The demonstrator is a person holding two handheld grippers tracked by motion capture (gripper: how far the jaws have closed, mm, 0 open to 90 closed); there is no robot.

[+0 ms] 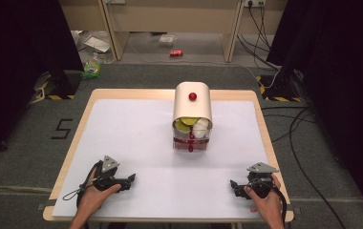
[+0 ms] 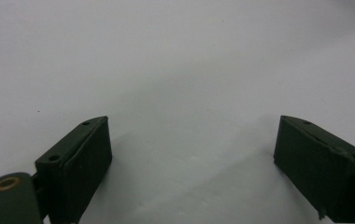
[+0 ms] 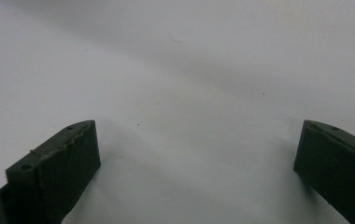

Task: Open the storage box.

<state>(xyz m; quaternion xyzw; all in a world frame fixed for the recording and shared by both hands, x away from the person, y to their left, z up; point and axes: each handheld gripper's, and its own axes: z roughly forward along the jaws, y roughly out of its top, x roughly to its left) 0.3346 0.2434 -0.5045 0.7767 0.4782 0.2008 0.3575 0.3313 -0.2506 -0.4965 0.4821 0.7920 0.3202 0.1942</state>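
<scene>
Both the left gripper (image 1: 131,180) and right gripper (image 1: 234,186) rest spread and empty at the table's (image 1: 122,143) near edge, well apart from the central lidded box (image 1: 192,117), seemingly light, rigid, best taken by its red knob (image 1: 192,97).

Container (image 1: 192,117) at table (image 1: 122,124) centre-back; left gripper (image 1: 131,180) near front-left, right gripper (image 1: 234,186) near front-right, both well apart from container.
</scene>
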